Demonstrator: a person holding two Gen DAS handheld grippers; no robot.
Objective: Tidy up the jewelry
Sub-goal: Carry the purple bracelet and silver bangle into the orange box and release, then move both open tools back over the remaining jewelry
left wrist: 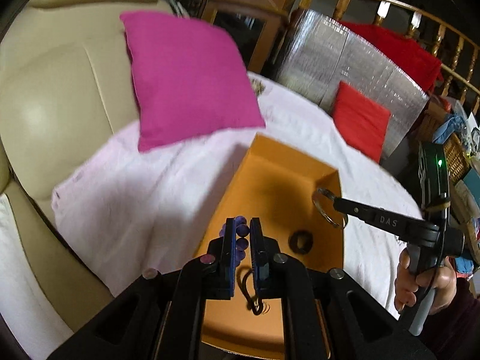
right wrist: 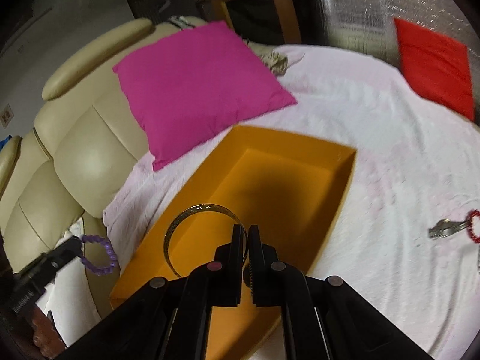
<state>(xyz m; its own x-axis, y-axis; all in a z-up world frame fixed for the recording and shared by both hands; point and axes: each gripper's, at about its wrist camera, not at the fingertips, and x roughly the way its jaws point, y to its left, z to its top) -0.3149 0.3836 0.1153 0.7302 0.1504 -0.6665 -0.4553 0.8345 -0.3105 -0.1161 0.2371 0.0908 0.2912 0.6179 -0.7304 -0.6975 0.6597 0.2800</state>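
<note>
cream leather sofa [right wrist: 75, 162] | magenta cushion [left wrist: 189, 81] | red cushion [right wrist: 435, 66] | pale pink throw [right wrist: 375, 138] | wooden balustrade [left wrist: 435, 39] behind | silver foil panel [left wrist: 345, 60]

Dim indoor light, motion-blurred fisheye frames, perhaps lit from above given the dark shadow inside the orange box [right wrist: 288, 180].

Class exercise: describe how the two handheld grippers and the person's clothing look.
The left gripper is black plastic with blue finger pads and round silver bolts. The right gripper is black, lettered "DAS", with a grey handle, a green light and a black cable. A dark maroon sleeve shows.
</note>
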